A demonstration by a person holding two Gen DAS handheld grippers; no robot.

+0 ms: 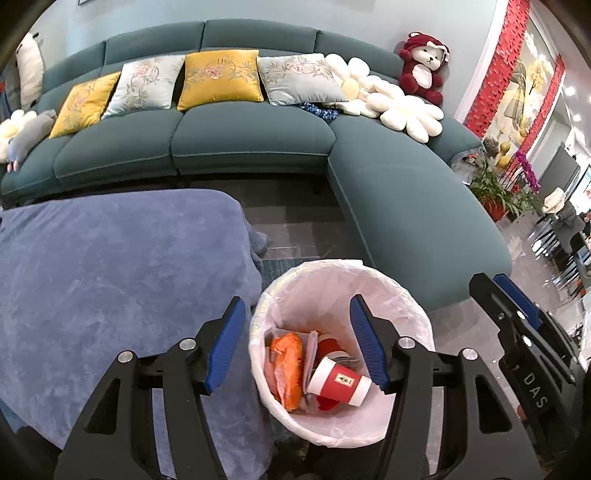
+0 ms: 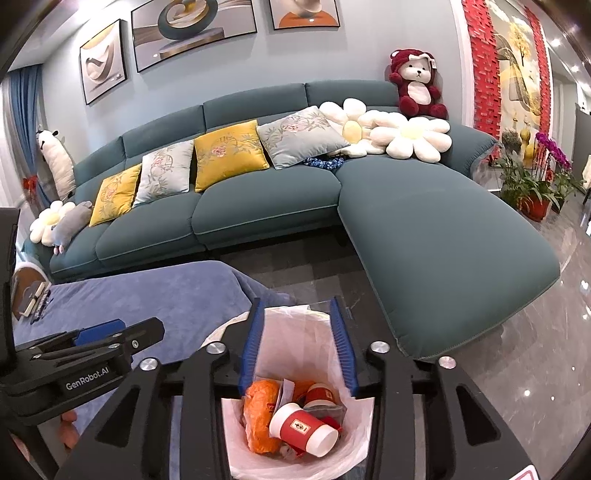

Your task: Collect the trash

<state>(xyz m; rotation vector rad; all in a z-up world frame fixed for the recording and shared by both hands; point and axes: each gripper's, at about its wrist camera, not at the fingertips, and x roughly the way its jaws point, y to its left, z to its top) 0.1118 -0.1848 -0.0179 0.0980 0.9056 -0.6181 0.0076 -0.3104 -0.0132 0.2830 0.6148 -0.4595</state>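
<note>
Landmark: white trash bin (image 1: 417, 317), lined with a thin white bag, standing on the floor between the desk and the teal sofa (image 1: 258, 140).

- Inside the bin: red paper cup (image 1: 338, 382) with white ends, lying on its side on top; a second red cup (image 1: 328, 345) behind it; orange wrapper (image 1: 290, 365) at the left of the bin.
- Left gripper (image 1: 297, 343): above the bin, blue pads spread wide, nothing between them.
- Right gripper (image 2: 299, 347): above the bin, pads parted and empty.
- Desk (image 1: 110, 277): left of the bin, draped in a blue-violet cloth.

View differences:
- Left wrist view: bin rim seen whole and round; the right gripper's side enters at the right edge.
- Right wrist view only: framed pictures (image 2: 192, 33) on the wall above the sofa; a notebook and pens (image 2: 35, 299) on the desk's far left, well away from the bin; the left gripper's side, labelled GenRobot.AI; fingertips (image 2: 68, 428) beneath it.
</note>
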